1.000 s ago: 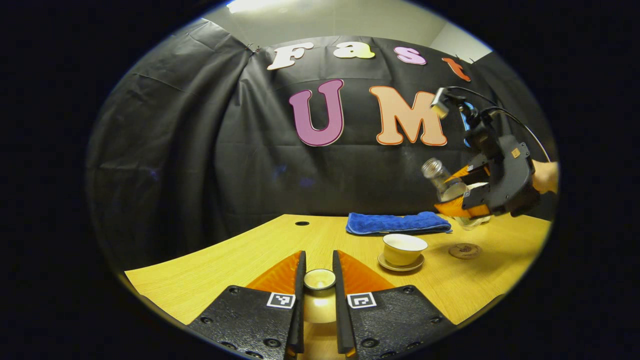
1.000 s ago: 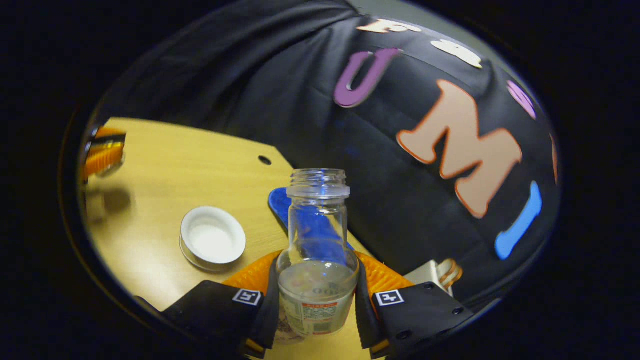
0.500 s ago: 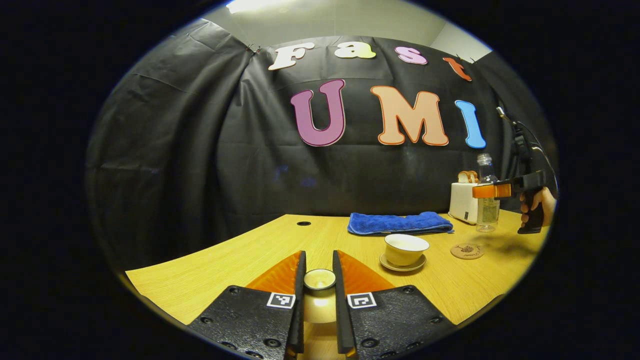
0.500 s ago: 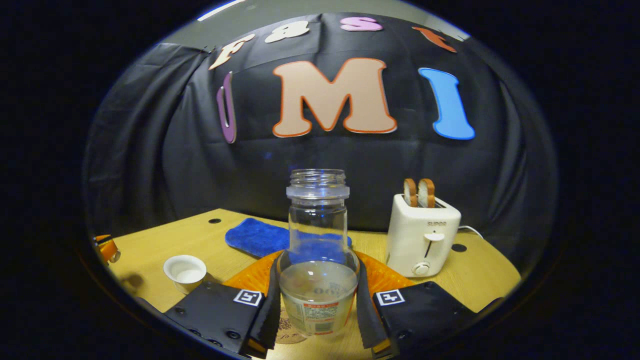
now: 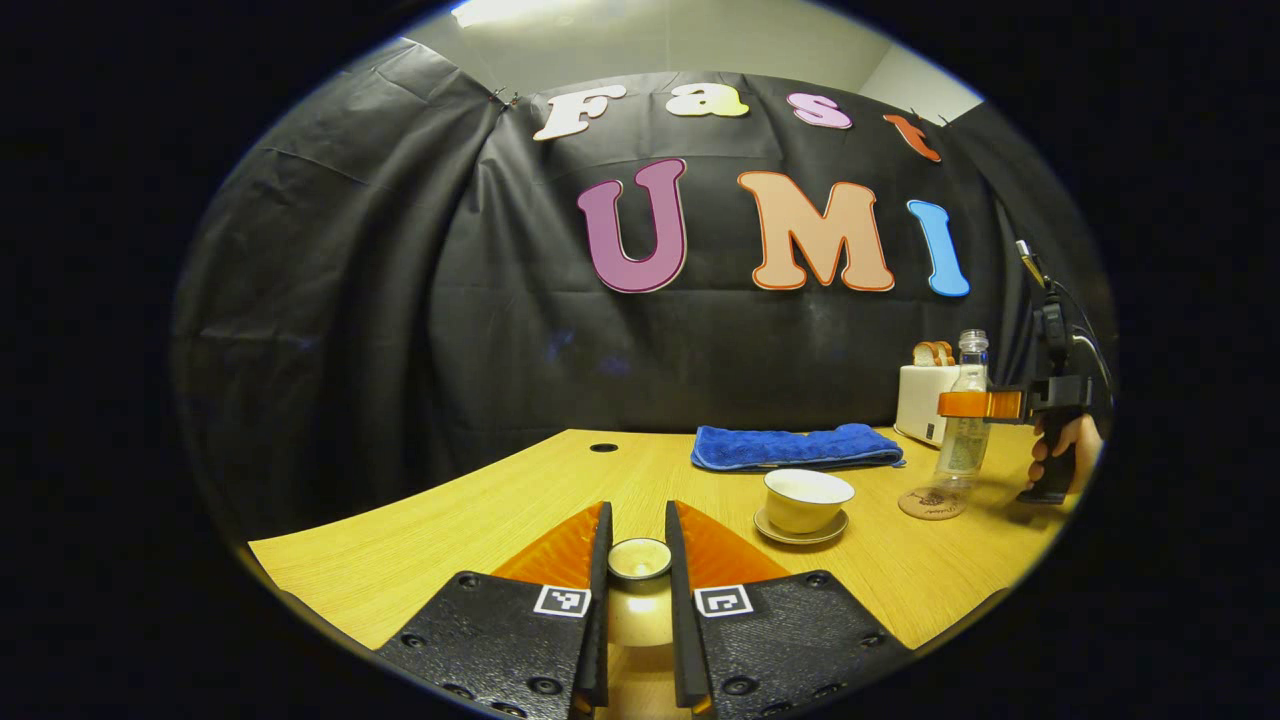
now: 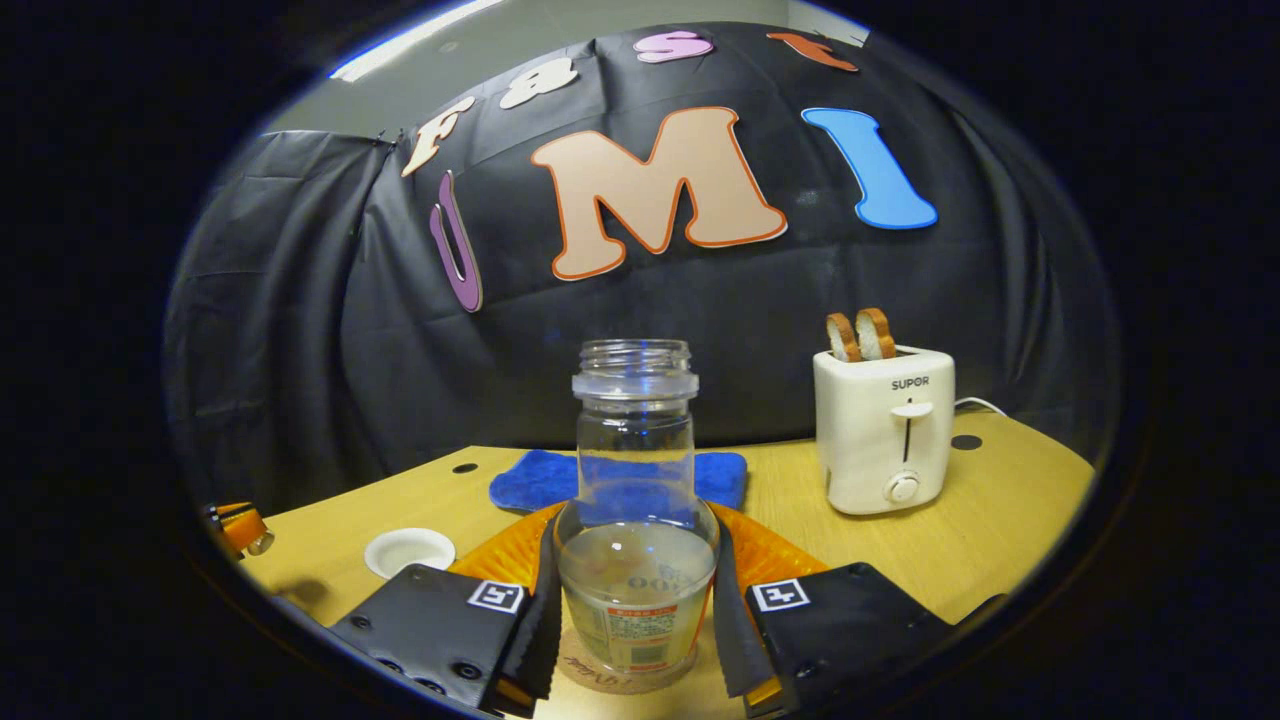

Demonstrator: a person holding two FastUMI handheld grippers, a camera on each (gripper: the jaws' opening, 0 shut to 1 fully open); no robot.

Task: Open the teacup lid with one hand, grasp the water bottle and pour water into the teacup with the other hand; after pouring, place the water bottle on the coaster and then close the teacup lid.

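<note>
Water bottle (image 6: 634,520) upright — mouth up.

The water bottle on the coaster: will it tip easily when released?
Probably somewhat. The water bottle is tall and narrow, standing upright on the small coaster. Little water remains, so it looks light. It has no cap, so tipping would spill.

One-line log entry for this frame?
phase: bottle placing | right gripper: shut on water bottle, upright over coaster | left gripper: holds lid | teacup: uncovered
</note>
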